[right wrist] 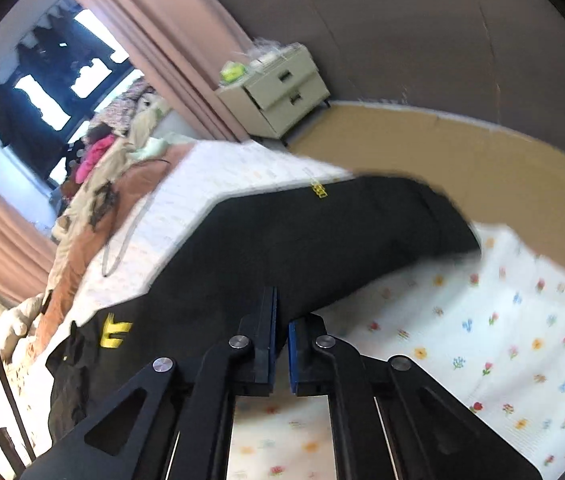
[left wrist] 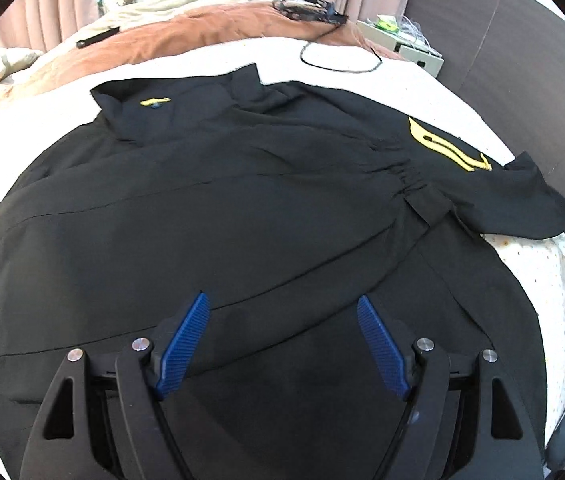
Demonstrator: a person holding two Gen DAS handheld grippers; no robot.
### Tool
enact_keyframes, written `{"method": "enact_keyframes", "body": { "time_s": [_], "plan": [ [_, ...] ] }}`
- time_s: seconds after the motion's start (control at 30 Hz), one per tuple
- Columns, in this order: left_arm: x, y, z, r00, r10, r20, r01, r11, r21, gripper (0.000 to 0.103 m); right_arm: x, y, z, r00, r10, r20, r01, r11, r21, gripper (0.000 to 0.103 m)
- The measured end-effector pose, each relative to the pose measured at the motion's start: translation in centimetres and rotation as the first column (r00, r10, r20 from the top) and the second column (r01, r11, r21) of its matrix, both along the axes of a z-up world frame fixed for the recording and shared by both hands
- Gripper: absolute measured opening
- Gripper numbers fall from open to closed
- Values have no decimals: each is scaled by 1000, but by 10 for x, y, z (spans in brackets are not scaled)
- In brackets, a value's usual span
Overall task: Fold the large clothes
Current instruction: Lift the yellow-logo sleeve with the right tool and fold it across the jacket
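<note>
Black jacket [left wrist: 218,208] (hem cut off), right hand-held gripper [right wrist: 281,320] pinching its blurred edge

The near half of the bed [left wrist: 42,128] is covered by a spread black garment [left wrist: 242,200]; nothing is raised above it, so it can be crossed freely. Bare sheet is left along the right edge [right wrist: 482,340]. The far end is blocked by heaped bedding [left wrist: 202,28] and a cable loop [left wrist: 338,60]. A nightstand [right wrist: 278,92] stands beside the far right corner.

Pink curtains [right wrist: 170,32], beige nightstand [right wrist: 278,88].
</note>
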State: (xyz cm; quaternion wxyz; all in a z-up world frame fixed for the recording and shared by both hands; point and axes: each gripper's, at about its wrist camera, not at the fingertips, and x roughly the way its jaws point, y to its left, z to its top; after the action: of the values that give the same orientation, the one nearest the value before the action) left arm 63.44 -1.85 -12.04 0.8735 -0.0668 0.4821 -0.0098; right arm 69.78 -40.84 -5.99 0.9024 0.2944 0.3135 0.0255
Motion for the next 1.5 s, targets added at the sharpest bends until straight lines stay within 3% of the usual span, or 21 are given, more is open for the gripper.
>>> {"method": "enact_keyframes", "body": {
  "time_s": [0.33,0.63,0.9,1.23,1.5],
  "plan": [
    [-47,53,54,997,54,63,-52,998,-34,78,-44,79,133,969,149,198,-130,986,-107,0],
    [-94,100,92,989,79,125,-78,997,-13,78,-63,154,182,931,279,236,-251,957,-142,0],
    [-135,150,100,983,138,125,-138,990,-3,78,-38,187,182,894,382,232,-357,923,-143,0],
    [-177,222,71,962,264,65,-263,965,-27,78,-8,241,161,830,513,218,-504,858,-101,0],
    [-203,262,50,951,308,39,-306,951,-41,78,26,276,136,800,574,177,-574,817,-52,0]
  ]
}}
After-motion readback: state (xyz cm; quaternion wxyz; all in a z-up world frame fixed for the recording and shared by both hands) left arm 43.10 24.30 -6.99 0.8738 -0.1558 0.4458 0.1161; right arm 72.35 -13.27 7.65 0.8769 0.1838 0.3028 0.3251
